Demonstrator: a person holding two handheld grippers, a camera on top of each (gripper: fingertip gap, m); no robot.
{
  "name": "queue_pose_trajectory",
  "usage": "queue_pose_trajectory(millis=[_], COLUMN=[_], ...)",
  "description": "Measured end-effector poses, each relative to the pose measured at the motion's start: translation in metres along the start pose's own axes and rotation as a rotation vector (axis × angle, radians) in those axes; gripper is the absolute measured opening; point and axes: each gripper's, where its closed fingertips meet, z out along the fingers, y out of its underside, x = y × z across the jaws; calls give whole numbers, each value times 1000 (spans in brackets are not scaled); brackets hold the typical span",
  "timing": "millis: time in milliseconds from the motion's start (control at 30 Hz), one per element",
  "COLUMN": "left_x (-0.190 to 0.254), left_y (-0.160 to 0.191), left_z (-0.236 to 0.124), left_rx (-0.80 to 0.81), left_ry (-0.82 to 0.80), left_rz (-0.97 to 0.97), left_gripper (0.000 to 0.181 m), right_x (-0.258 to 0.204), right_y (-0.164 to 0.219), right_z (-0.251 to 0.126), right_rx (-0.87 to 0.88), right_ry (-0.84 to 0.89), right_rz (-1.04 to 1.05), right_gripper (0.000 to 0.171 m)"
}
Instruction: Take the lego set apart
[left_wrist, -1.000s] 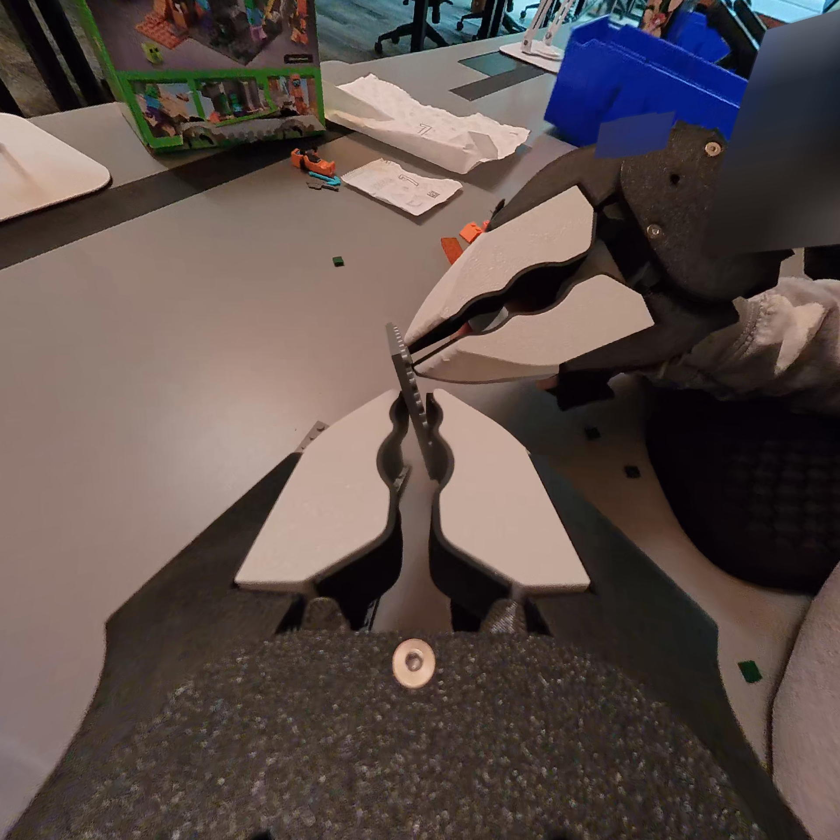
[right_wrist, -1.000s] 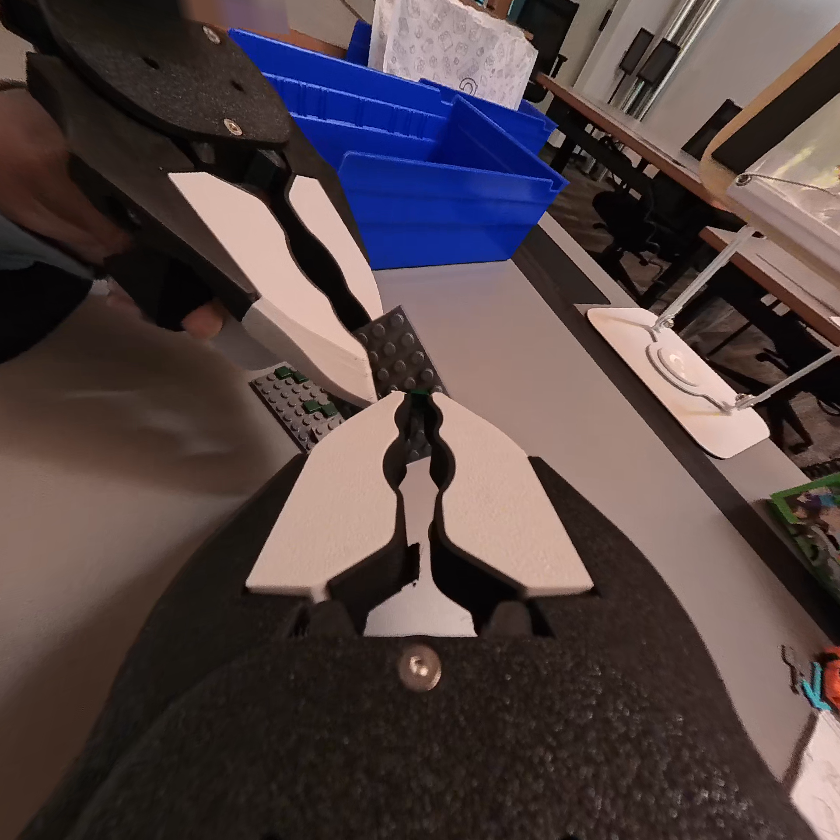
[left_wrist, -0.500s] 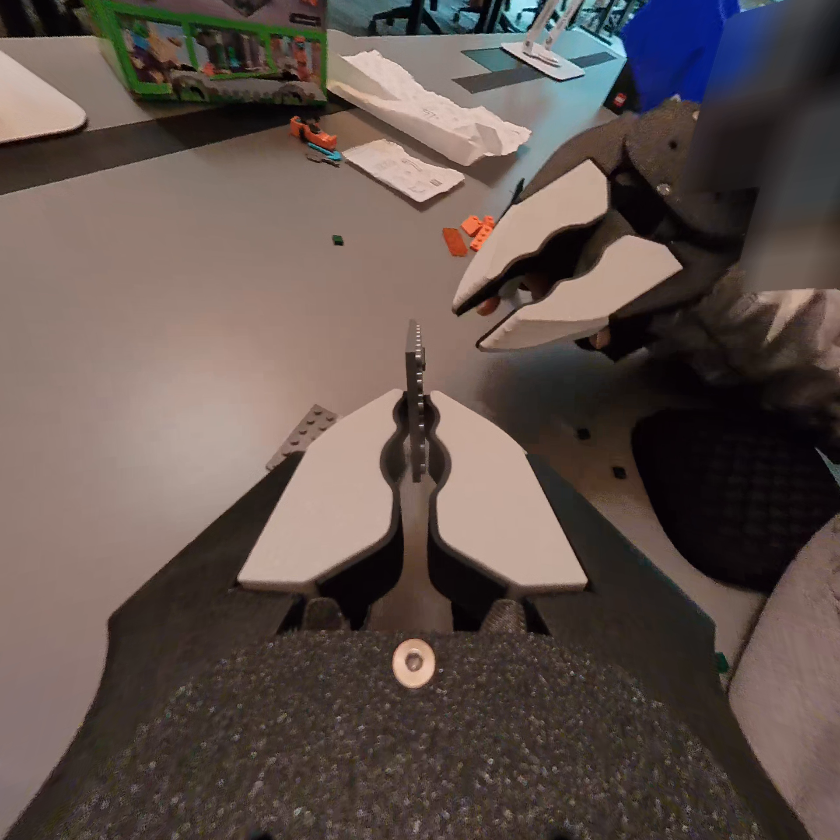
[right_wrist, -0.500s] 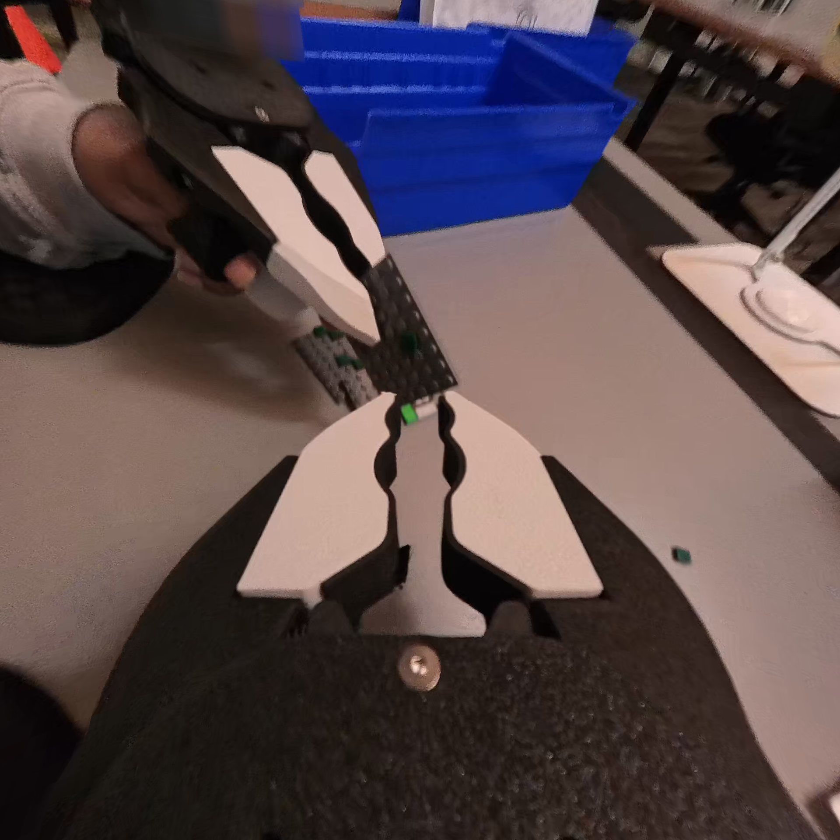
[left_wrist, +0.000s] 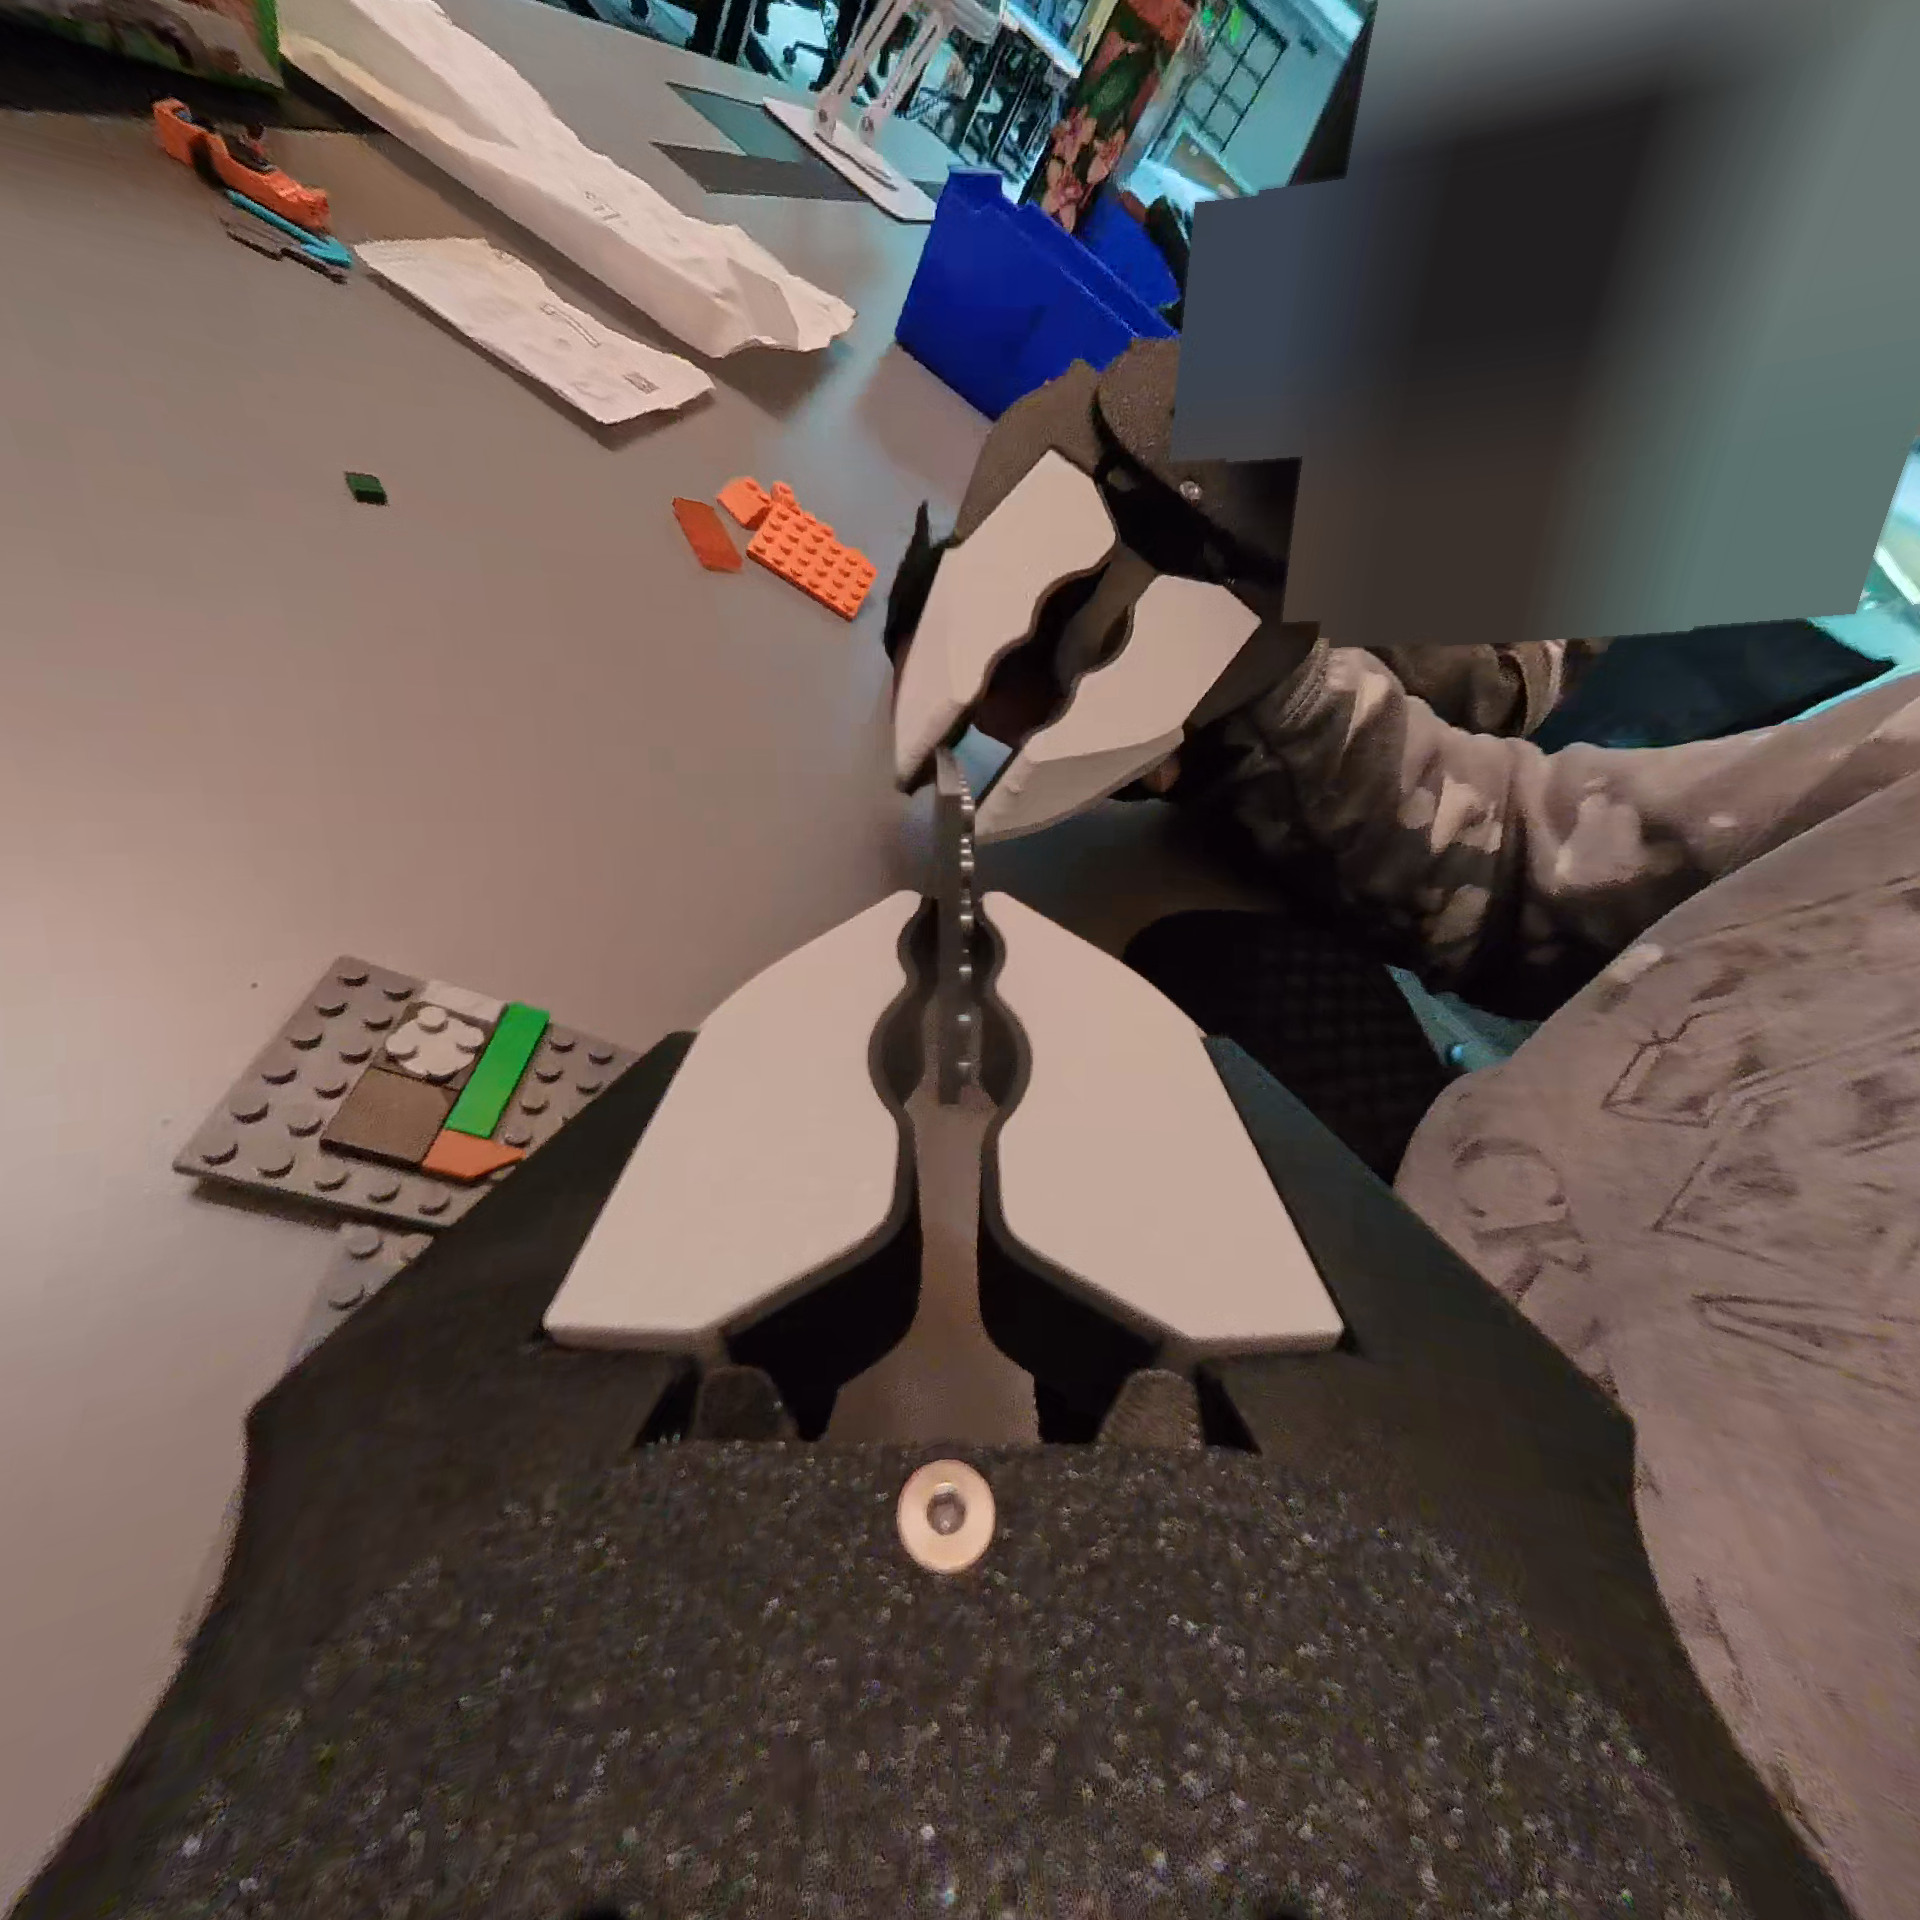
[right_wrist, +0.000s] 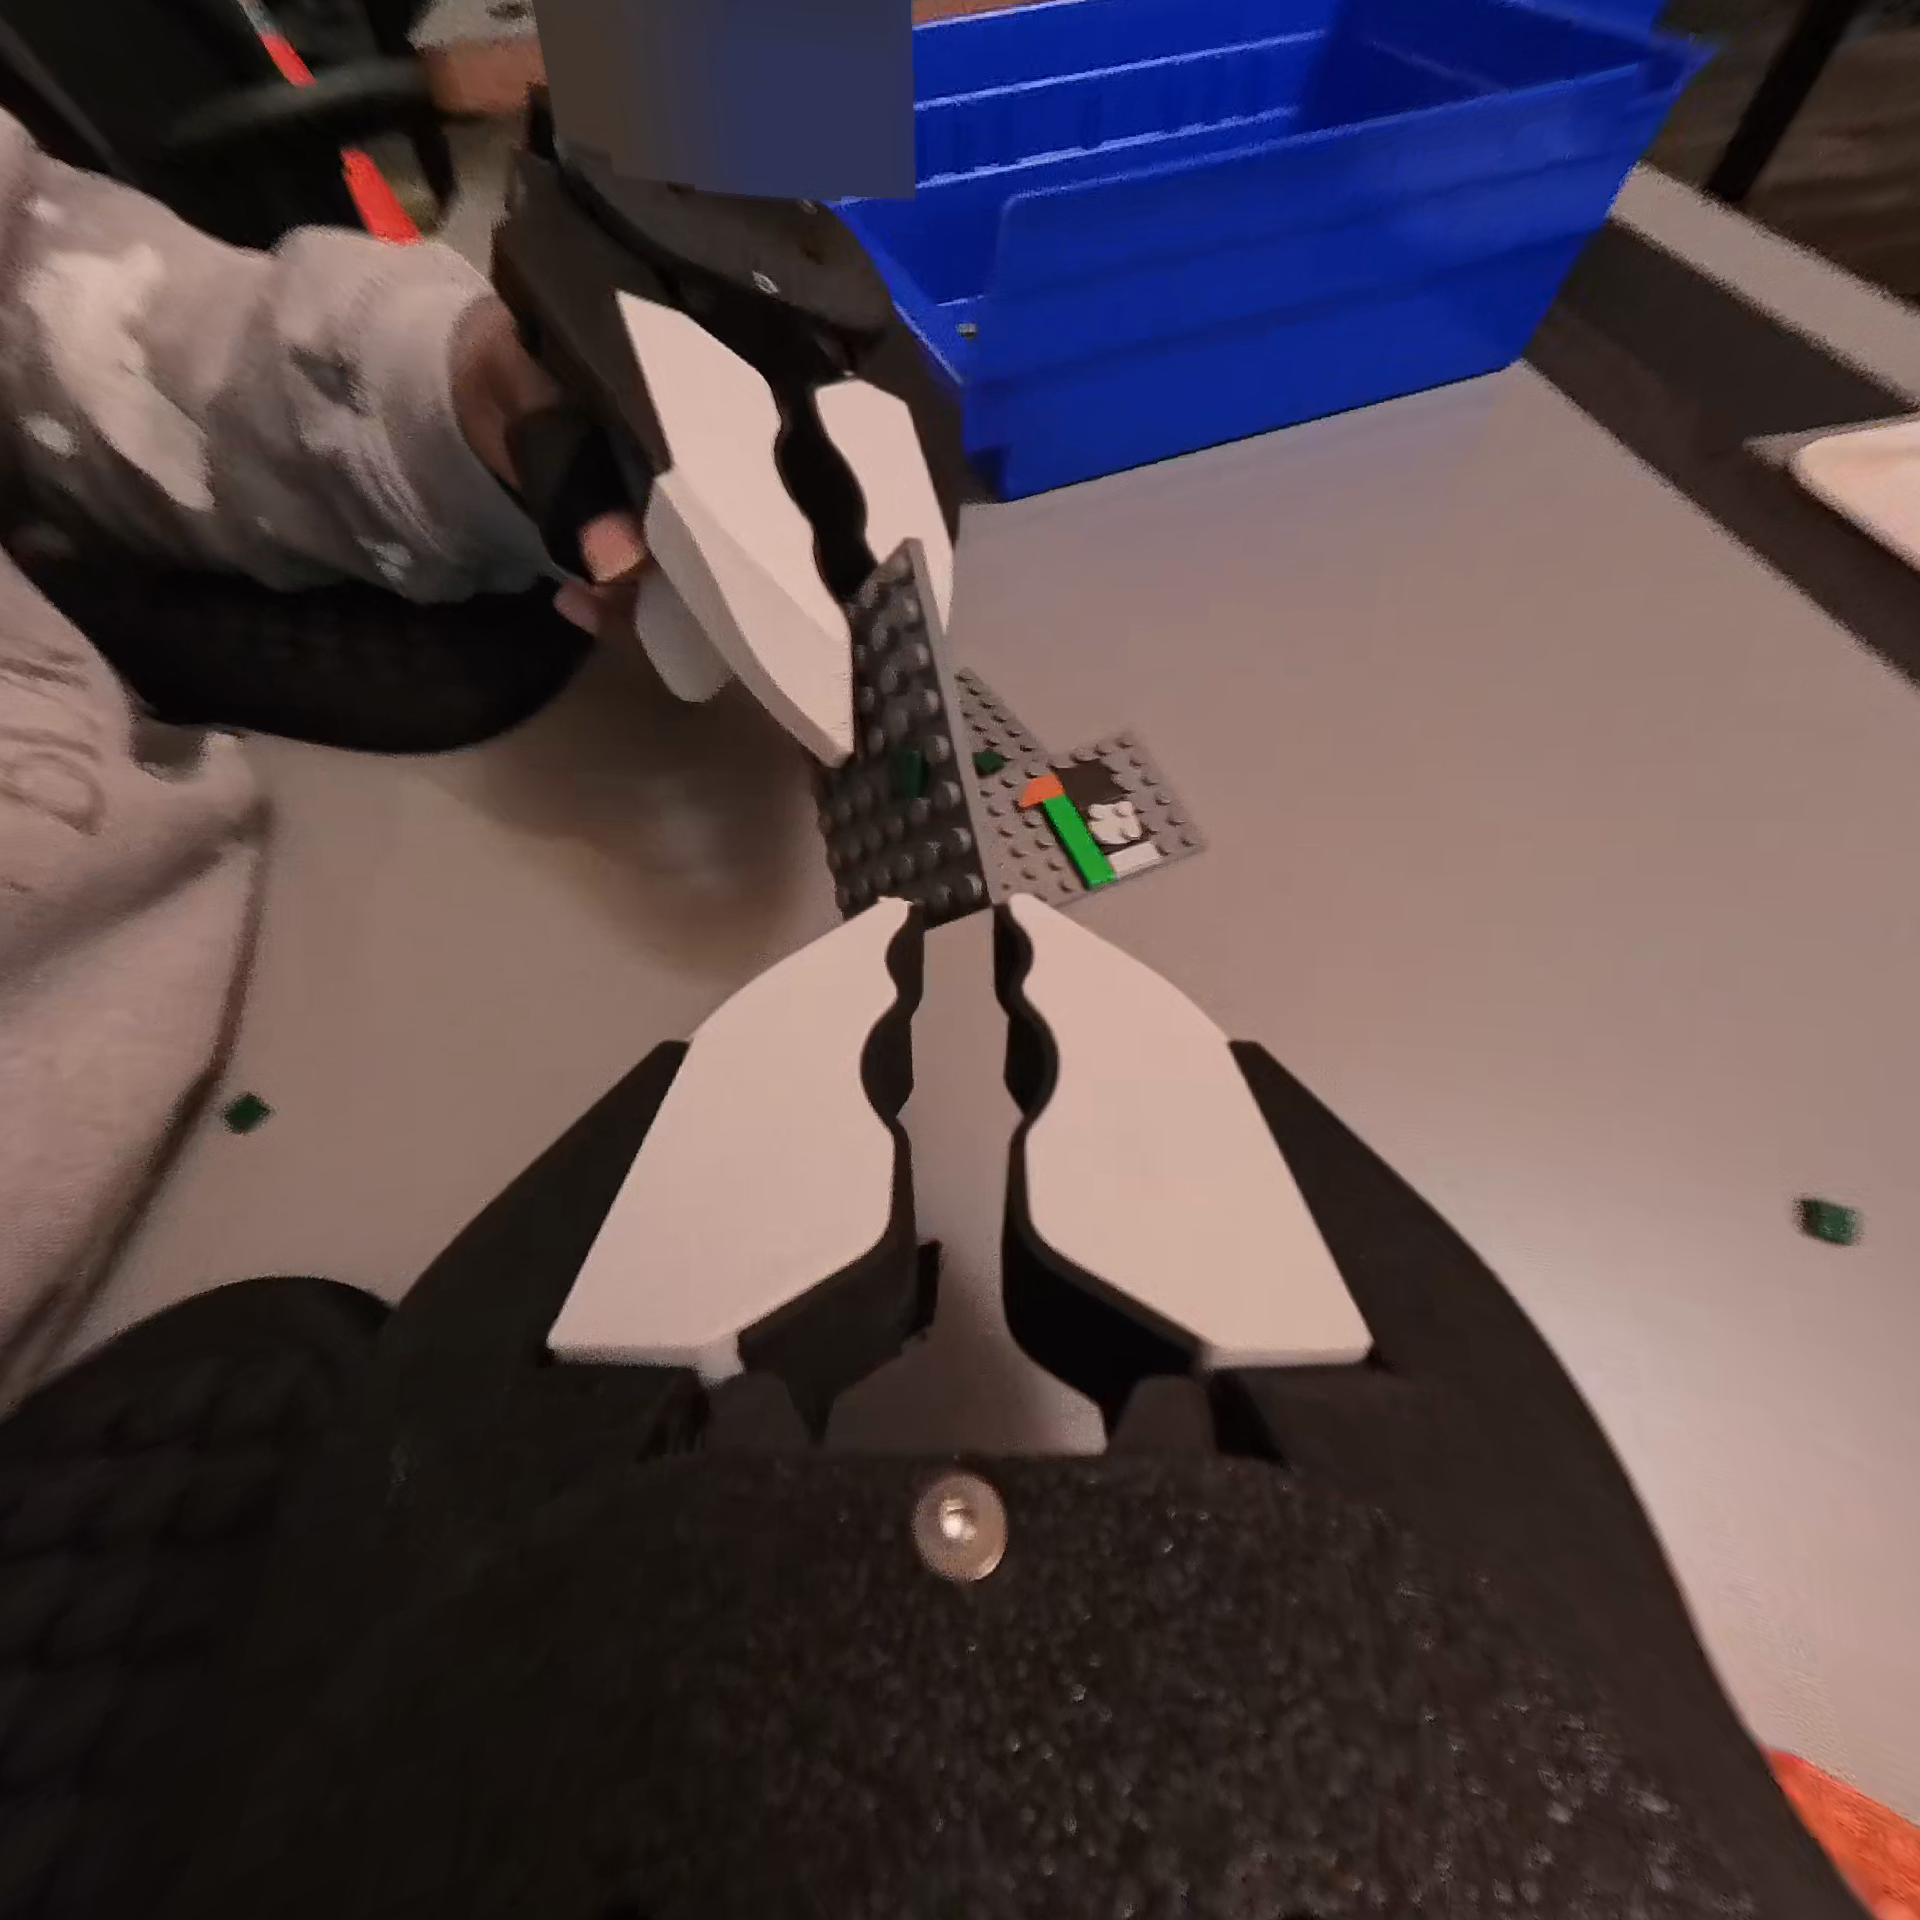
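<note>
My left gripper (left_wrist: 954, 906) is shut on a dark grey studded plate (left_wrist: 954, 935) and holds it upright, edge-on, above the table. In the right wrist view the plate (right_wrist: 914, 831) bears a small dark green piece (right_wrist: 910, 774), and the left gripper (right_wrist: 873, 675) holds it from above. My right gripper (right_wrist: 958, 910) is open, its tips at the plate's near edge. In the left wrist view the right gripper (left_wrist: 956, 795) straddles the plate's far edge. A lighter grey baseplate (left_wrist: 312, 1049) with green, orange and dark tiles lies flat on the table; it also shows in the right wrist view (right_wrist: 1153, 790).
Blue bins (right_wrist: 1247, 260) stand at the back; they also show in the left wrist view (left_wrist: 997, 312). Orange plates (left_wrist: 810, 551), paper bags (left_wrist: 582, 187), a small orange build (left_wrist: 239, 171) and loose green bits (left_wrist: 364, 486) (right_wrist: 1829, 1218) lie on the table. A person's sleeve (left_wrist: 1455, 831) is at the right. Less than 4 cm separates the two grippers' tips.
My right gripper pulled away from the plate and has come back to its edge, now open. The bright green piece seen at its tips half a second ago is gone. Both views have tilted.
</note>
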Motion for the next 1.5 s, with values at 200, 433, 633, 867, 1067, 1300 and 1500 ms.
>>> queue_pose_trajectory(millis=[200, 433, 633, 867, 1067, 1300, 1500], left_x=[-1, -5, -20, -22, -19, -18, -16], left_y=[-8, -18, -30, -23, -22, -21, 0], left_z=[-9, -18, -29, -28, -27, -30, -8], left_rx=[56, 128, 248, 208, 178, 63, -80], left_ry=[51, 116, 194, 238, 202, -125, -260], left_rz=[-83, -210, -480, -575, -483, 160, 464], left_gripper=[5, 5, 5, 5, 14, 55, 77], right_x=[-11, 4, 4, 16, 11, 16, 0], right_y=[-18, -24, -33, -39, -32, -34, -17], right_z=[-9, -1, 23, 37, 31, 0, 13], right_rx=[95, 128, 31, 45, 16, 84, 6], right_ry=[-194, -11, 232, 252, 174, 27, -54], right_rz=[234, 124, -272, -353, -343, -127, -132], right_gripper=[0, 48, 73, 75, 56, 56, 56])
